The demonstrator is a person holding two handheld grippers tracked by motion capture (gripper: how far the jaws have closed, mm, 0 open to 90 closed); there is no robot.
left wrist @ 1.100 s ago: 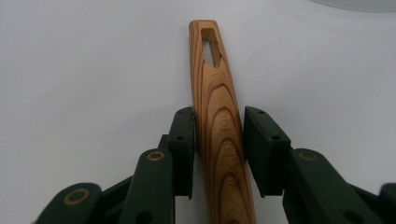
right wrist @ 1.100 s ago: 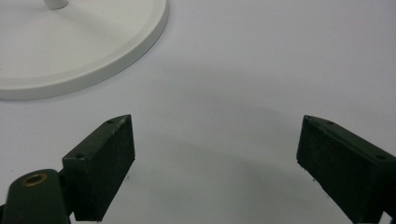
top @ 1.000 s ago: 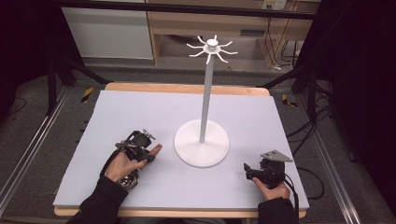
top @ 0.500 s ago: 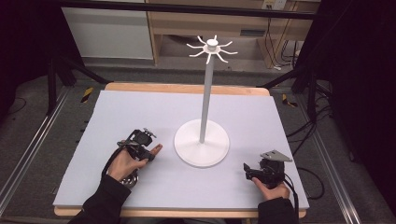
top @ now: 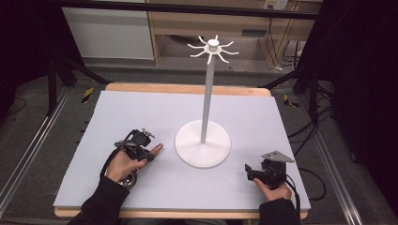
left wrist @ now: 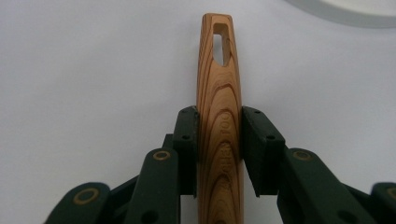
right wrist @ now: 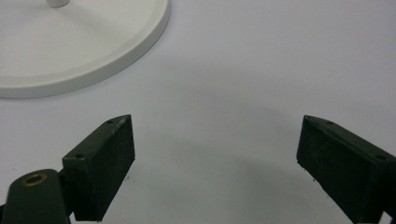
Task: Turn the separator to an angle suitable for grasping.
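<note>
High view: pale mat [top: 141, 112] on wood-edged table [top: 187, 88] (cables, perhaps, behind).

Dim room w/ dark floor [top: 42, 93]; wood shelving [top: 197, 28] behind, white panel [top: 108, 33] at left.

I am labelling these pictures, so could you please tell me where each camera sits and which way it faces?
High view: above the person's side, looking forward and down; forearms, left claw, right claw.
Left gripper view: on that claw, along jaws clamping the wooden handle.
Right gripper view: on that claw, along spread jaws.
All share the white stand.
</note>
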